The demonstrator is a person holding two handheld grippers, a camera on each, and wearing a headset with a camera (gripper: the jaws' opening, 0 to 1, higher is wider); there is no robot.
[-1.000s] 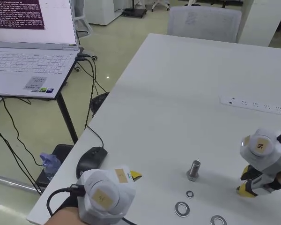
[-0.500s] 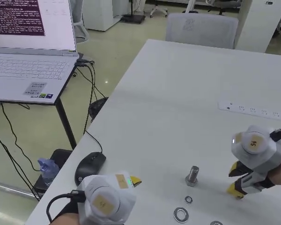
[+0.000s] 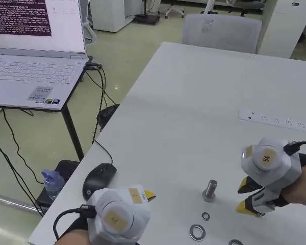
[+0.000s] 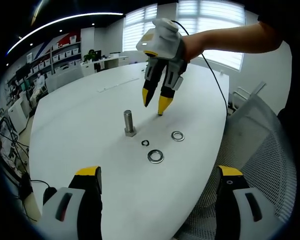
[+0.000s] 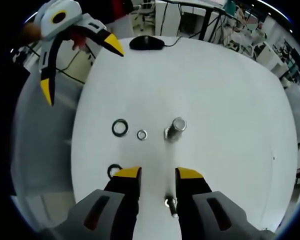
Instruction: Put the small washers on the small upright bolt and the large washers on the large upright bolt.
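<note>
As the large bolt (image 3: pixel 210 189) stands bare, pickup seems next: washers (image 3: pixel 197 232) lie at its six o'clock; right hand-held gripper (image 3: pixel 243 196) half open, left hand-held gripper (image 4: pixel 160 172) wide open, both empty.

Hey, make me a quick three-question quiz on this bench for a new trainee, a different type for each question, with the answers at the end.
1. How many washers lie loose on the table? A) two B) three C) five
2. True or false: a washer already sits on the bolt.
3. Fill in: the left gripper's jaws stand ___.
Key: 1 B, one small washer and two larger ones. 2 false, the bolt is bare. 3 open, with nothing between them.
</note>
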